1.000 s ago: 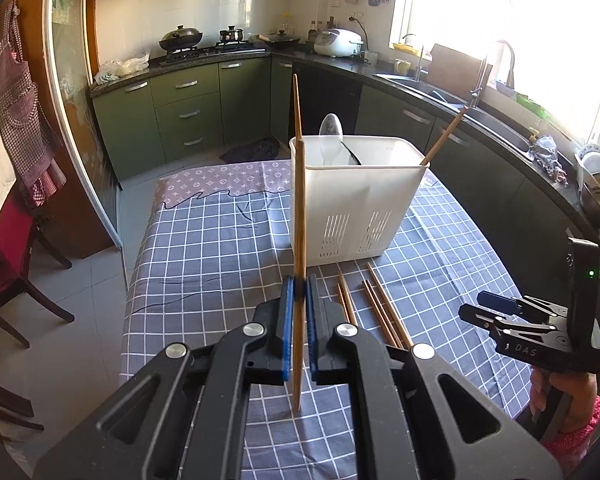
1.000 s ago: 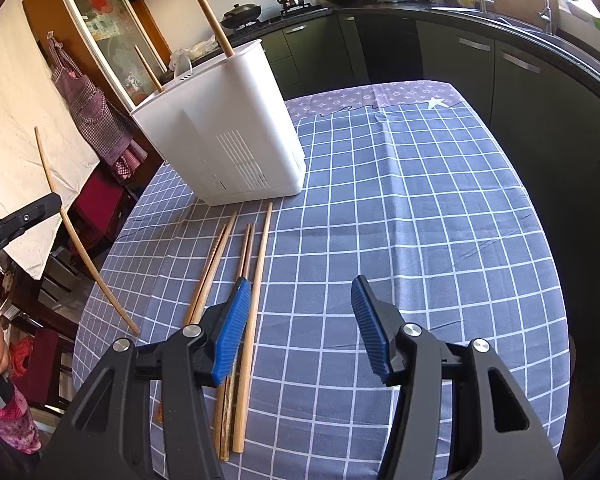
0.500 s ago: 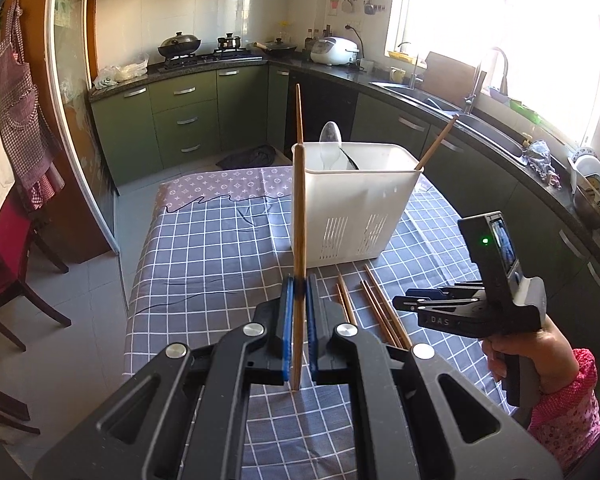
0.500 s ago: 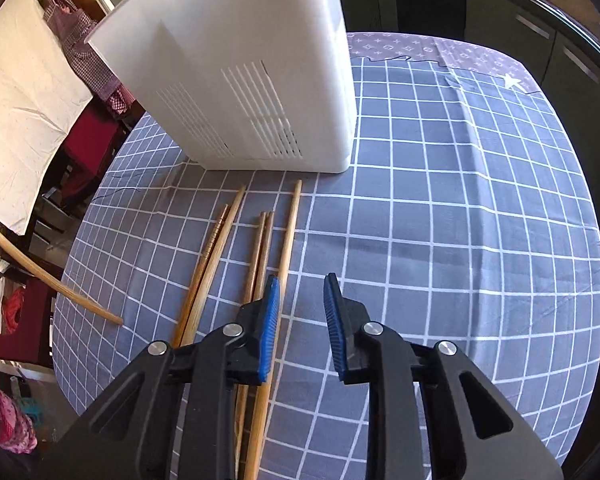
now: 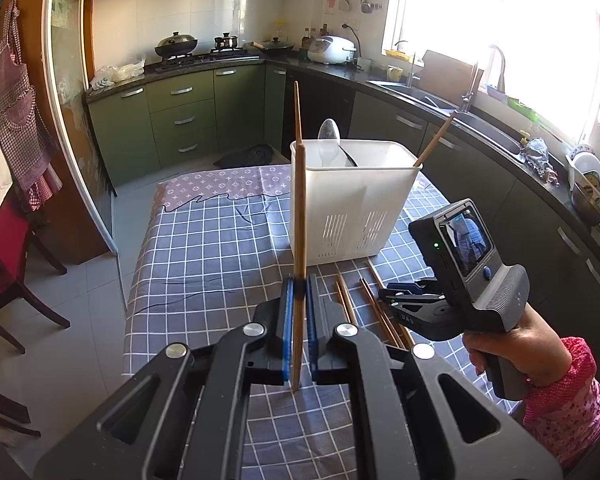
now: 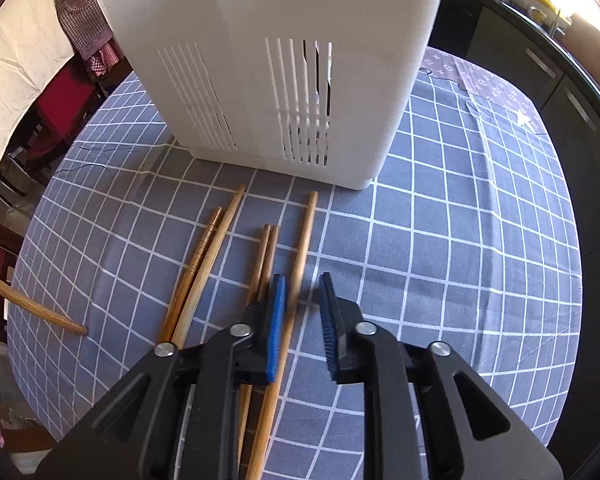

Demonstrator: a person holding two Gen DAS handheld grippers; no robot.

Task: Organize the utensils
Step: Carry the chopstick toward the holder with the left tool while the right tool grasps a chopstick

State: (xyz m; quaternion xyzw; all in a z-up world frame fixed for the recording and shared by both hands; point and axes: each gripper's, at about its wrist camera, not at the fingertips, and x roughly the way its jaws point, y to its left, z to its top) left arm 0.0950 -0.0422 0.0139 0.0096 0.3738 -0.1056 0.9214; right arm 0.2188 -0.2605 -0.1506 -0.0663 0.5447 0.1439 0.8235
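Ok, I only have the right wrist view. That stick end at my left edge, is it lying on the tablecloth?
Observer: No. The left gripper is shut on that chopstick and holds it roughly upright in front of the holder.
Operator: Is anything in the white holder? I see only its slotted wall.
Observer: Yes, a spoon stands in it, bowl end up above the rim.
Operator: Any chopsticks in there?
Observer: One leaning chopstick, sticking out over the holder's right-hand corner as the left wrist view shows it.
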